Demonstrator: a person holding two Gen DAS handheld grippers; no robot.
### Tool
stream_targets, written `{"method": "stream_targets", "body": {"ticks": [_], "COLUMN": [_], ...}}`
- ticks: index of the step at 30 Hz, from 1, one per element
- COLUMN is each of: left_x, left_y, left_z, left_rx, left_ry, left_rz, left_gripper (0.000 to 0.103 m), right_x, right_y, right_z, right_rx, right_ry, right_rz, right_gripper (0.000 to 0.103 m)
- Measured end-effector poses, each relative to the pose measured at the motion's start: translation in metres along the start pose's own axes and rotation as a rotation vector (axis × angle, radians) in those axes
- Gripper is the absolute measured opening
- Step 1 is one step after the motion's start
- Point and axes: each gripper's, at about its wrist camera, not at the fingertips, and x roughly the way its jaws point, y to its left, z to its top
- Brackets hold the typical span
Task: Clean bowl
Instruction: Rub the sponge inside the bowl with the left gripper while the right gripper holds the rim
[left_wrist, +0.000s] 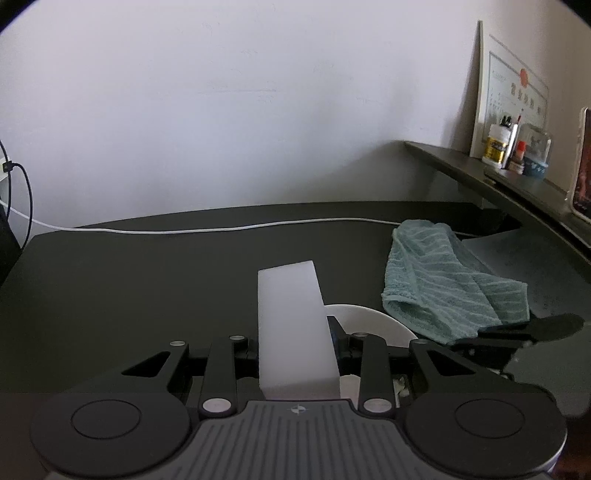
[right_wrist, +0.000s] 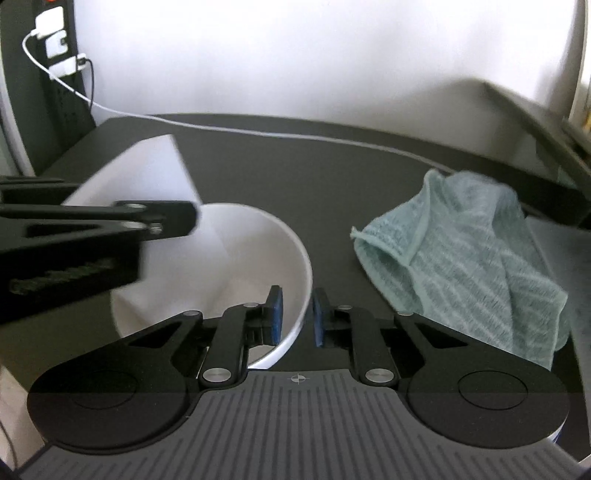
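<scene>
L gripper (left_wrist: 295, 343), clamped on the white sponge block (left_wrist: 291, 325) w/ long axis fwd toward 12 o'clock, sits above the bowl (right_wrist: 236, 258) interior, while R gripper (right_wrist: 297, 314), jaws narrow, straddles the rim at bowl's 4 o'clock, contact unclear.

No readable text anywhere. Framed certificate (left_wrist: 513, 92) on shelf (left_wrist: 480, 166), far right corner, carried red seal and printed lines, too small to read. Bottle (left_wrist: 495, 146) label yellow, illegible.
</scene>
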Motion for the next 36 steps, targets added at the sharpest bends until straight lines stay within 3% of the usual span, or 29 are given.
{"method": "stream_targets", "body": {"ticks": [5, 10, 14, 19, 23, 26, 31, 36], "left_x": [-0.013, 0.000, 0.011, -0.005, -0.026, -0.024, 0.010, 0.007], "left_y": [0.008, -0.010, -0.011, -0.002, 0.002, -0.009, -0.019, -0.007], "left_z": [0.004, 0.007, 0.004, 0.009, 0.015, 0.017, 0.003, 0.002], "left_rx": [-0.034, 0.008, 0.012, 0.022, -0.002, 0.020, 0.032, 0.029], "left_ry": [-0.021, -0.016, -0.003, -0.030, -0.074, -0.072, 0.017, -0.005], "left_rz": [-0.019, -0.029, -0.016, 0.010, 0.000, -0.028, -0.024, -0.006], "left_gripper": [0.031, 0.031, 0.031, 0.032, 0.031, 0.031, 0.031, 0.032], "right_x": [-0.003, -0.004, -0.002, 0.001, -0.003, -0.006, -0.005, 0.004], "right_y": [0.006, 0.001, 0.005, 0.008, 0.003, 0.005, 0.006, 0.010], "right_z": [0.001, 0.000, 0.000, 0.004, 0.005, 0.003, -0.001, 0.001], "right_rx": [0.002, 0.052, 0.015, -0.007, 0.033, 0.040, 0.032, -0.007], "right_ry": [-0.012, 0.017, 0.005, -0.029, -0.035, -0.032, -0.014, -0.012], "right_rz": [-0.002, 0.045, 0.014, -0.069, -0.043, -0.027, -0.005, -0.036], "right_gripper": [0.015, 0.016, 0.015, 0.015, 0.014, 0.014, 0.015, 0.015]}}
